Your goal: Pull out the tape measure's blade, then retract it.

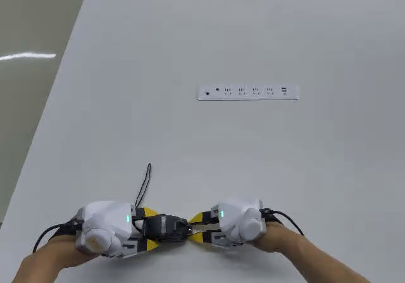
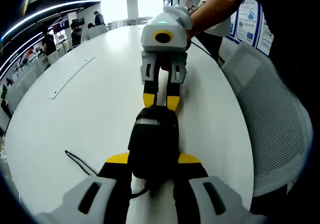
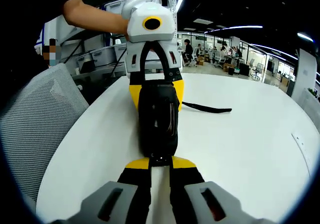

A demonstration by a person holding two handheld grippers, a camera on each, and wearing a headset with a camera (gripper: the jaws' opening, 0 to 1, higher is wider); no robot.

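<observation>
On the white table [image 1: 209,150], the black tape measure [image 1: 166,226] is clamped in the left gripper [image 1: 150,228]; its blade tab [image 3: 160,160] is pinched between the right gripper's [image 1: 197,227] near-closed jaws.

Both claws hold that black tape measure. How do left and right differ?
The left gripper holds its jaws wide, clamping the tape measure by its thick case; the right gripper holds its jaws nearly together, pinching the front end. The left gripper sits at the strap end, the right gripper opposite. Both have yellow-tipped jaws, facing each other.
</observation>
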